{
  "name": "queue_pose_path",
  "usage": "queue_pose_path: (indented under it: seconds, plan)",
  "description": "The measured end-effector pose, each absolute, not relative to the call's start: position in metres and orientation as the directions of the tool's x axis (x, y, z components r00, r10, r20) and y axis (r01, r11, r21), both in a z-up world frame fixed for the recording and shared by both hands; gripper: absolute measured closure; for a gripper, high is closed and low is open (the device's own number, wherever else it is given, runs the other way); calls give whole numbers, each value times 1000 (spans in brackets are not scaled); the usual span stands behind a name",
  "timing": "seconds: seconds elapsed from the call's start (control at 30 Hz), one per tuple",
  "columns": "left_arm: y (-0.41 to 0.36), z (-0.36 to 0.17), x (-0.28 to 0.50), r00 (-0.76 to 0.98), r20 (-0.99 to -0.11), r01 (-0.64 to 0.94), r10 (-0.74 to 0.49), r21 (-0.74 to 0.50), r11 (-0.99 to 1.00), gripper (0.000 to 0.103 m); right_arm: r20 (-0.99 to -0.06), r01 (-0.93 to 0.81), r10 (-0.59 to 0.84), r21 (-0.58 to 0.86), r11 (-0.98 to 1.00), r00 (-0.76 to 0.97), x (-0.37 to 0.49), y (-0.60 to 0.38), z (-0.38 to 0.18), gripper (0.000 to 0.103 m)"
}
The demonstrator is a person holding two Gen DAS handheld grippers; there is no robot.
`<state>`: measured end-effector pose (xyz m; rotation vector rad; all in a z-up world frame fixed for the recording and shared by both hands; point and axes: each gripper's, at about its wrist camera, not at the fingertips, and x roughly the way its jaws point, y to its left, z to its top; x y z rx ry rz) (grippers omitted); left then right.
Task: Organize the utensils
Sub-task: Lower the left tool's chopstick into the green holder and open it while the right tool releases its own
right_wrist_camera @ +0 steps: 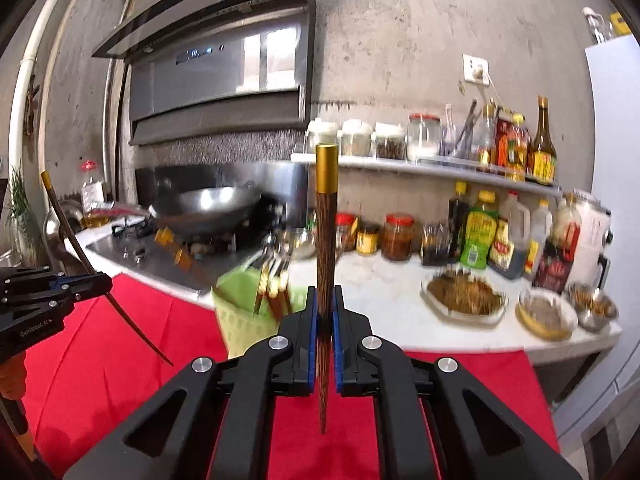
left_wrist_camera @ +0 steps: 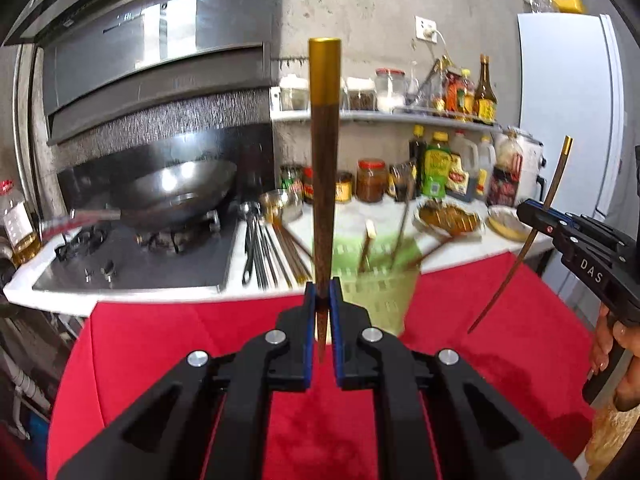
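My left gripper (left_wrist_camera: 323, 292) is shut on a brown chopstick (left_wrist_camera: 324, 184) with a gold cap, held upright above the red cloth. My right gripper (right_wrist_camera: 325, 300) is shut on a matching chopstick (right_wrist_camera: 326, 248), also upright. Each gripper shows in the other view: the right one (left_wrist_camera: 528, 212) at the right edge, the left one (right_wrist_camera: 105, 282) at the left edge. A green slotted utensil basket (left_wrist_camera: 378, 280) stands on the cloth just beyond my left gripper and holds several utensils; it also shows in the right wrist view (right_wrist_camera: 240, 312). More chopsticks and spoons (left_wrist_camera: 268, 252) lie on the counter.
A wok (left_wrist_camera: 180, 192) sits on the stove (left_wrist_camera: 132, 264) at the left. Dishes of food (right_wrist_camera: 464, 296), jars and sauce bottles (right_wrist_camera: 480, 232) crowd the white counter and shelf. A white fridge (left_wrist_camera: 568, 112) stands at the right. The red cloth (left_wrist_camera: 160, 344) covers the near surface.
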<state>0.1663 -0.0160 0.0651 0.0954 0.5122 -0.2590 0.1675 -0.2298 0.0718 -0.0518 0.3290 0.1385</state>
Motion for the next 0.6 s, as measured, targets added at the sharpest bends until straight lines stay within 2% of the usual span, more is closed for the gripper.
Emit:
queue_pose_path:
  seconds: [0.3, 0.6]
  plan:
    - [-30, 113, 226, 868, -426, 294, -255, 28, 955, 96, -236, -166, 152, -38, 985, 960, 228, -228, 125, 96]
    - [-46, 84, 280, 820, -496, 333, -285, 7, 943, 96, -277, -228, 216, -11, 974, 936, 271, -212, 109, 96]
